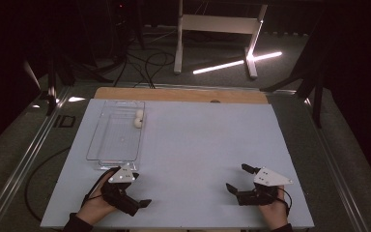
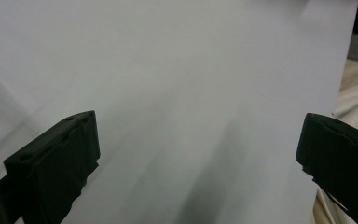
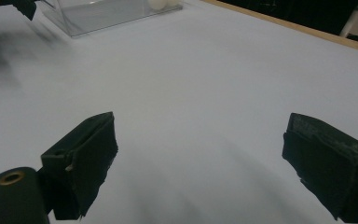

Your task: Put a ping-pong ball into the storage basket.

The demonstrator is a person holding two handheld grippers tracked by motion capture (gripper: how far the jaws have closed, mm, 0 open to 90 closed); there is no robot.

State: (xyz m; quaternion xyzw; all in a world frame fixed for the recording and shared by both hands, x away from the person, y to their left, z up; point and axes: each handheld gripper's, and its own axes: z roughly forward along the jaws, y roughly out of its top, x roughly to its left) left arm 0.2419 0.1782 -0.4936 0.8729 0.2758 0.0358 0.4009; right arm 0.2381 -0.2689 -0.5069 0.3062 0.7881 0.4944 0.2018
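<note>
A clear plastic tray (image 1: 116, 137) lies on the left half of the pale table sheet (image 1: 198, 145). Two small white balls (image 1: 138, 118) sit against its far right wall. My left gripper (image 1: 141, 191) rests near the front edge, just in front of the tray, open with nothing between its jaws (image 2: 198, 140). My right gripper (image 1: 236, 177) is low over the sheet at the front right, jaws wide apart and open (image 3: 199, 140). In the right gripper view the tray (image 3: 98, 14) and one white ball (image 3: 158, 3) show far off.
A wooden table edge (image 1: 183, 94) runs beyond the sheet. Behind it stand a white frame (image 1: 217, 24) and cables on the dark floor. A metal rail (image 1: 24, 154) runs along the left. Cream cloth (image 2: 354, 93) shows past the sheet's edge.
</note>
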